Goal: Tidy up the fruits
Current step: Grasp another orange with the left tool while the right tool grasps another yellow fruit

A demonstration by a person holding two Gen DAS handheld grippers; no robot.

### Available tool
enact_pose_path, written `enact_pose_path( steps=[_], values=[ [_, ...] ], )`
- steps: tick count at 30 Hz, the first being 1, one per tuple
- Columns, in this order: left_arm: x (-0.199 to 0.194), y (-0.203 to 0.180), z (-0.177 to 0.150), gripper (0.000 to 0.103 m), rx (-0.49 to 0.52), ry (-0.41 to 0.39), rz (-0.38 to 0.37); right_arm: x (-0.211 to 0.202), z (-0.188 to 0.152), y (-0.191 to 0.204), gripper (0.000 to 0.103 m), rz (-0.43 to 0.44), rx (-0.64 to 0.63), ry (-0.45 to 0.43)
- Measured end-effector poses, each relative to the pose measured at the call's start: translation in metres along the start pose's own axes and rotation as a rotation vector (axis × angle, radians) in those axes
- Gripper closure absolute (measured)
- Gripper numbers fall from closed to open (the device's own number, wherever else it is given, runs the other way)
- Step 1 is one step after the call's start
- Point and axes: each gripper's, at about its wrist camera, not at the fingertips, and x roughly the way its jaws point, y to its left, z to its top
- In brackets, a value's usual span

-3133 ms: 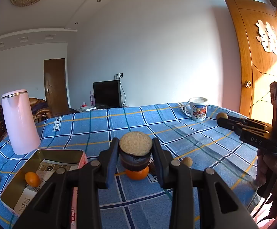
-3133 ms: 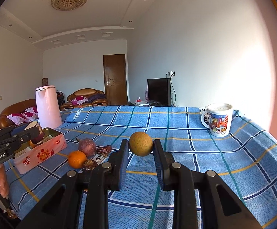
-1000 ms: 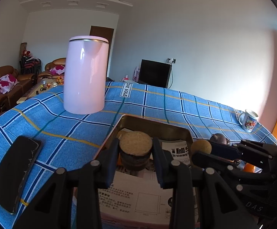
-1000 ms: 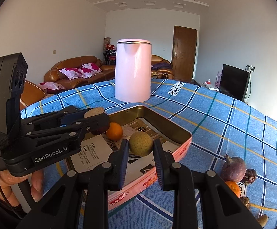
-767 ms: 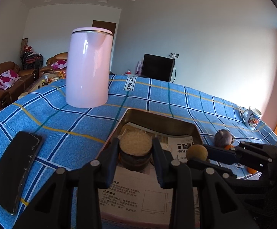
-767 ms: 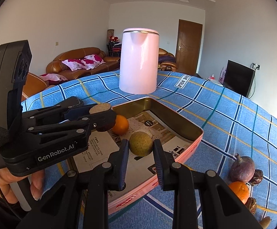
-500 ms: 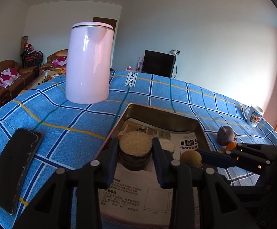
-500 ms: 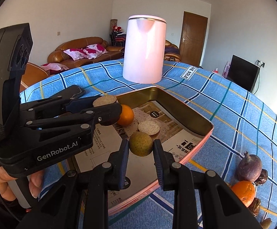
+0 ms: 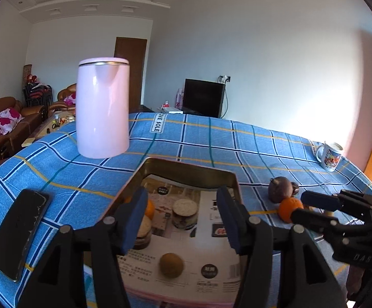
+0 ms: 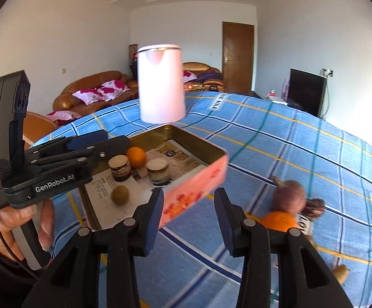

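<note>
Opening with nothing between its jaws, left gripper [image 9: 181,219] above tin [image 9: 189,173], brown fruit [image 9: 171,265] below, right gripper [image 10: 189,214] likewise opening, empty

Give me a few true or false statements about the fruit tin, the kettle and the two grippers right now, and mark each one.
1. The round greenish-brown fruit lies inside the rectangular pink metal tin. True.
2. The left gripper is clamped on a sandwich biscuit. False: its jaws are opening with nothing pressed between them; the two biscuit stacks sit in the tin.
3. The tall pink kettle stands on the blue checked tablecloth beyond the tin. True.
4. The right gripper holds an orange. False: its jaws are opening and empty; one orange is in the tin, another lies on the cloth.
5. The black phone lies in the tin. False: it lies on the cloth beside it.
</note>
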Motion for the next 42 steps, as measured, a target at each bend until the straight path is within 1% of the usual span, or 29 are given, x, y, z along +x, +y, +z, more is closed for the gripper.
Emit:
enact_pose_path(
  steps=[1, 3, 4, 6, 7, 9, 11, 12, 14, 16, 18, 21, 25, 27, 28, 31, 33, 35, 37, 38, 40, 42],
  values=[
    [0.000, -0.009, 0.000, 0.044, 0.016, 0.000, -0.014, -0.011, -0.005, -0.015, 0.059, -0.028, 0.028, -0.013],
    [0.003, -0.029, -0.001, 0.040, 0.047, 0.005, -0.040, -0.030, -0.017, -0.046, 0.059, -0.103, 0.084, -0.023],
    [0.005, -0.039, -0.002, 0.037, 0.062, 0.010, -0.053, -0.039, -0.024, -0.063, 0.059, -0.153, 0.112, -0.020],
    [0.010, -0.061, -0.005, 0.036, 0.098, 0.029, -0.083, -0.051, -0.037, -0.093, 0.059, -0.243, 0.170, -0.006],
    [0.014, -0.072, -0.006, 0.036, 0.115, 0.040, -0.101, -0.055, -0.041, -0.106, 0.059, -0.273, 0.205, 0.003],
    [0.021, -0.090, -0.008, 0.036, 0.141, 0.068, -0.138, -0.060, -0.051, -0.126, 0.059, -0.302, 0.261, 0.020],
    [0.026, -0.106, -0.011, 0.036, 0.165, 0.087, -0.157, -0.060, -0.056, -0.135, 0.059, -0.327, 0.279, 0.045],
    [0.028, -0.114, -0.012, 0.036, 0.180, 0.092, -0.164, -0.058, -0.059, -0.138, 0.059, -0.321, 0.285, 0.050],
    [0.033, -0.125, -0.014, 0.036, 0.192, 0.114, -0.182, -0.056, -0.060, -0.141, 0.059, -0.282, 0.310, 0.059],
    [0.037, -0.133, -0.016, 0.036, 0.203, 0.129, -0.194, -0.055, -0.060, -0.143, 0.059, -0.272, 0.314, 0.068],
    [0.038, -0.141, -0.018, 0.036, 0.215, 0.138, -0.200, -0.049, -0.060, -0.145, 0.059, -0.253, 0.319, 0.096],
    [0.039, -0.147, -0.019, 0.036, 0.233, 0.140, -0.204, -0.042, -0.064, -0.151, 0.059, -0.227, 0.340, 0.127],
    [0.041, -0.154, -0.022, 0.036, 0.248, 0.153, -0.214, -0.031, -0.065, -0.151, 0.059, -0.196, 0.332, 0.181],
    [0.040, -0.158, -0.023, 0.036, 0.259, 0.152, -0.222, -0.026, -0.065, -0.150, 0.070, -0.185, 0.328, 0.204],
    [0.040, -0.160, -0.023, 0.036, 0.264, 0.152, -0.225, -0.026, -0.065, -0.150, 0.071, -0.182, 0.328, 0.204],
    [0.038, -0.167, -0.023, 0.036, 0.279, 0.155, -0.244, -0.034, -0.065, -0.148, 0.072, -0.181, 0.320, 0.166],
    [0.038, -0.174, -0.024, 0.036, 0.293, 0.159, -0.259, -0.045, -0.064, -0.146, 0.072, -0.219, 0.312, 0.126],
    [0.040, -0.183, -0.025, 0.036, 0.304, 0.171, -0.277, -0.054, -0.068, -0.146, 0.072, -0.242, 0.317, 0.105],
    [0.043, -0.190, -0.027, 0.036, 0.313, 0.189, -0.297, -0.062, -0.074, -0.149, 0.072, -0.260, 0.332, 0.089],
    [0.045, -0.194, -0.029, 0.036, 0.316, 0.200, -0.306, -0.068, -0.075, -0.151, 0.072, -0.261, 0.343, 0.065],
    [0.052, -0.202, -0.032, 0.036, 0.315, 0.236, -0.332, -0.074, -0.076, -0.154, 0.072, -0.284, 0.344, 0.046],
    [0.059, -0.207, -0.034, 0.038, 0.307, 0.273, -0.349, -0.075, -0.077, -0.159, 0.072, -0.259, 0.372, 0.033]
  ],
)
